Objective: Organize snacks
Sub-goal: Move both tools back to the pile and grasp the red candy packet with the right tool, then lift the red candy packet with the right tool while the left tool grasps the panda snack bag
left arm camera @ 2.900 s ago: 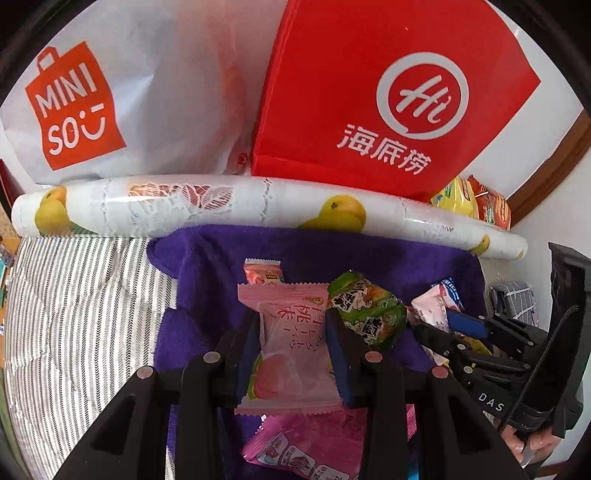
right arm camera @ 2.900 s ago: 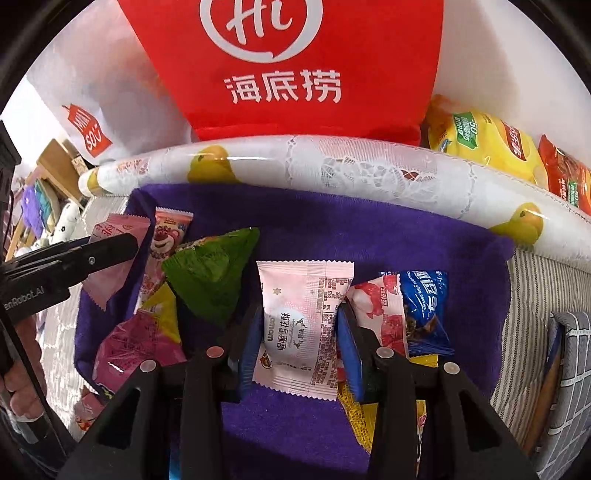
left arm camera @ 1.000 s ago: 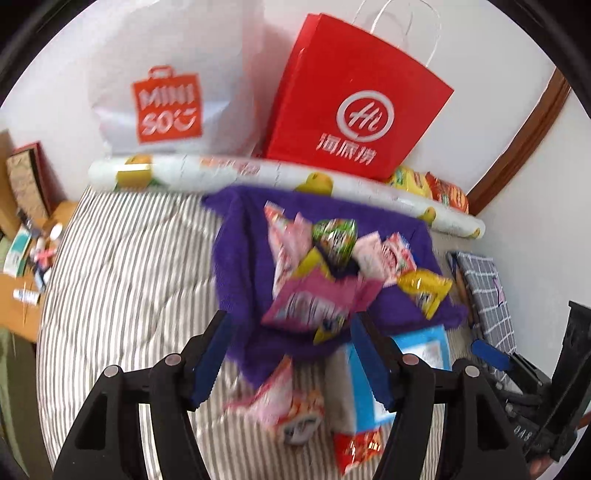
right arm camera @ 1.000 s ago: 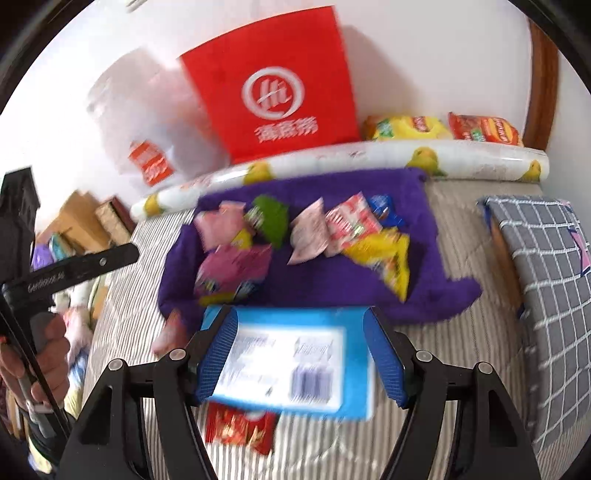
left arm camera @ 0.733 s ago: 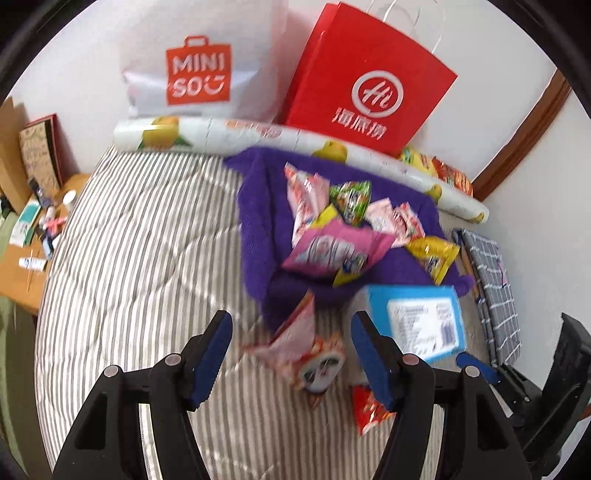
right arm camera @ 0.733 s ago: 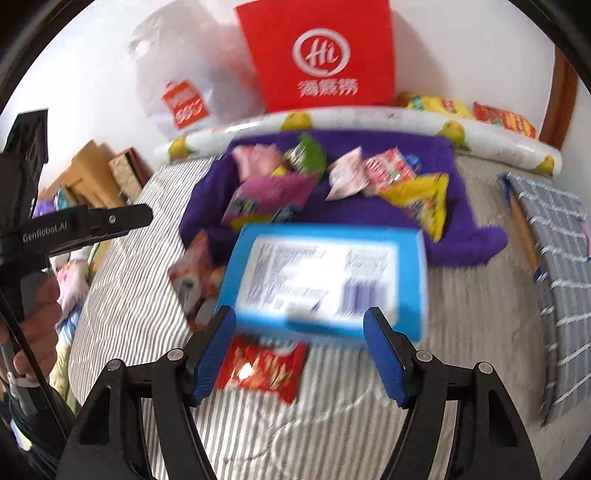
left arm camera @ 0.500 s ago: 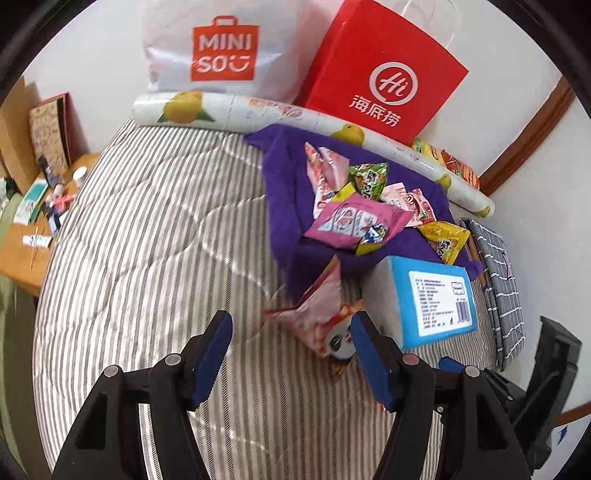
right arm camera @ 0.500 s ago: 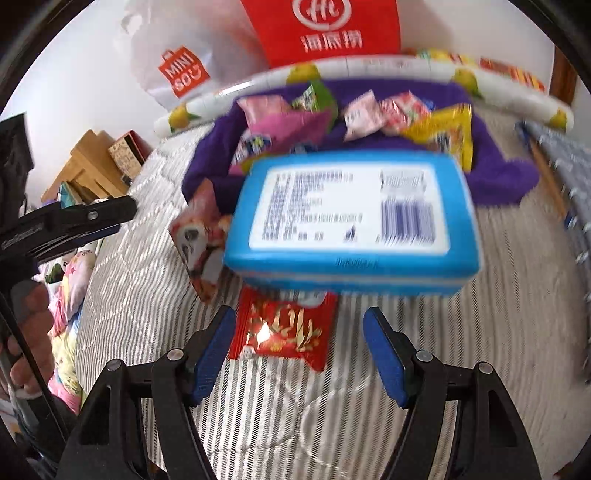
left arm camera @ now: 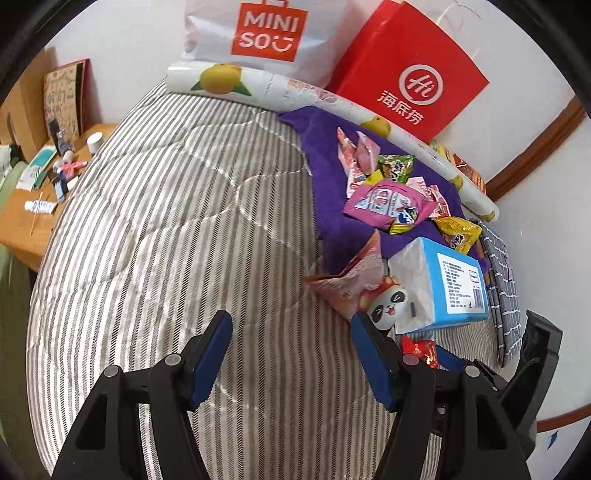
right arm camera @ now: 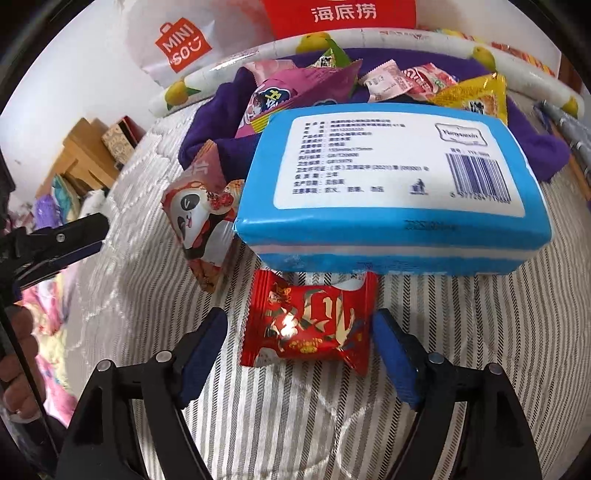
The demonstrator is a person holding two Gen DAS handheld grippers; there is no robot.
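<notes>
A small red snack packet (right arm camera: 310, 325) lies on the striped bedcover (right arm camera: 295, 424), just in front of a blue tissue pack (right arm camera: 399, 184). My right gripper (right arm camera: 299, 343) hangs over the packet with its jaws opening. The packet sits between the pads and neither pad touches it. A panda-print packet (right arm camera: 199, 214) leans at the blue pack's left end. Behind them, several snacks are piled on a purple towel (right arm camera: 207, 133). My left gripper (left arm camera: 291, 347) is open over bare bedcover, with the panda-print packet (left arm camera: 369, 291) just beyond its right finger.
A white Miniso bag (left arm camera: 266, 33), a red paper bag (left arm camera: 410, 74) and a rolled lemon-print cloth (left arm camera: 295, 88) line the wall. A wooden desk (left arm camera: 33, 206) with small items stands left of the bed. A grey checked cloth (left arm camera: 498, 277) lies right of the towel.
Both grippers let go of the pink packets they held over the towel, drew back and sank toward the bed. The right gripper's jaws have widened and now straddle the red packet.
</notes>
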